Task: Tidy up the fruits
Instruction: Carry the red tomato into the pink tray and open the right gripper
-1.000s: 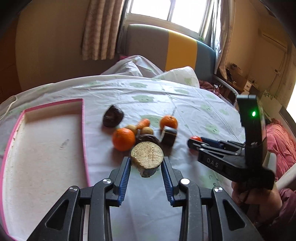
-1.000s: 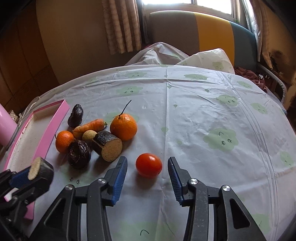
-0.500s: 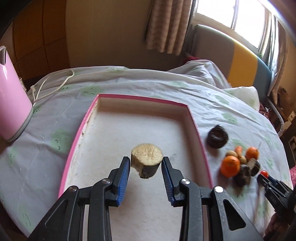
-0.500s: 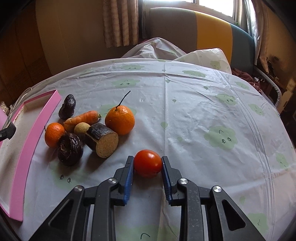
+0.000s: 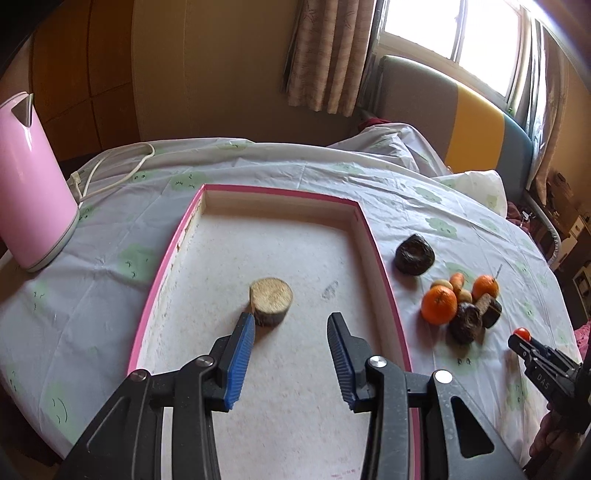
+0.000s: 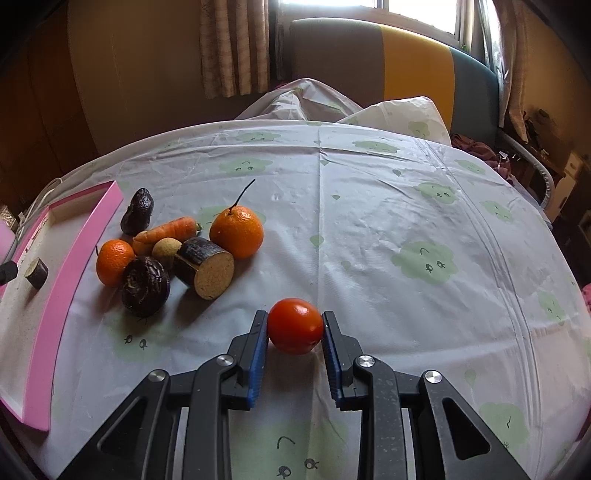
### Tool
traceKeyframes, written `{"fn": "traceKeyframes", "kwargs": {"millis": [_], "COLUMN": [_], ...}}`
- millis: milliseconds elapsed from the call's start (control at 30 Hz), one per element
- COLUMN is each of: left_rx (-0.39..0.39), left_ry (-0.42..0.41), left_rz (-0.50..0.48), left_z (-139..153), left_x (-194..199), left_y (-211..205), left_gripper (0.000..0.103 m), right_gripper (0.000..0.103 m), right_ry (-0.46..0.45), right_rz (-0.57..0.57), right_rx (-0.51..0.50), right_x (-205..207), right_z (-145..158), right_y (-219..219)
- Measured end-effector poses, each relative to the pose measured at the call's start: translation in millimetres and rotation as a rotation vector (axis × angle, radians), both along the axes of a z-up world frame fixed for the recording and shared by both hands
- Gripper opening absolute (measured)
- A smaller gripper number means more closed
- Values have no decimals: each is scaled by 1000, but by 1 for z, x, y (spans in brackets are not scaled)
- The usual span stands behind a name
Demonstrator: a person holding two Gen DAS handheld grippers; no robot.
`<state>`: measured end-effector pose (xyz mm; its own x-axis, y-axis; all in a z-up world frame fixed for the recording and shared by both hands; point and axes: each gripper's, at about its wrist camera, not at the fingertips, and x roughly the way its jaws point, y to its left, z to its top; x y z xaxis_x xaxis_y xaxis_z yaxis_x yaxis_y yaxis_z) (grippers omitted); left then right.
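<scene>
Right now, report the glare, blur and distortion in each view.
Left wrist: window blown out white, left gripper fingers slightly motion-blurred, table edge bowed by the fisheye. Right wrist: sharp, small highlight on the tomato, dark vignette in the corners.

Glossy tomato (image 6: 294, 325); wrinkled plastic tablecloth (image 6: 388, 206).

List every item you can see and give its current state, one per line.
Left gripper: open, over the tray.
Right gripper: shut on the tomato.
Cut stump piece: released, standing in the pink tray.
Second stump piece: lying on its side on the tablecloth.
Two oranges: loose in the pile.
Carrot: lying flat.
Pink kettle: upright, beside the tray.
</scene>
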<state>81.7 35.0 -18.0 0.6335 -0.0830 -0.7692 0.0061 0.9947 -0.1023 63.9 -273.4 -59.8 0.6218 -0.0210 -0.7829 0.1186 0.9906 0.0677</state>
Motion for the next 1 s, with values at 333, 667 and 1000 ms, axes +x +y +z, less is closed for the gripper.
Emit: {"fn": "traceKeyframes", "kwargs": {"millis": [333, 667, 1000], "left_rx": [-2, -51, -30], "left_ry": [-12, 7, -13], "left_rz": [3, 58, 59], "left_z": [-3, -9, -6], "left_x": [-27, -38, -43], "left_y": [9, 41, 46], "left_gripper": [41, 41, 41], "right_gripper": [29, 29, 30], "right_ry": [-72, -88, -23], "right_rz": [153, 386, 476], "right_rx": [64, 143, 124], "right_x": [-16, -5, 16], "right_z": [28, 46, 32], "right_y": [53, 143, 204]}}
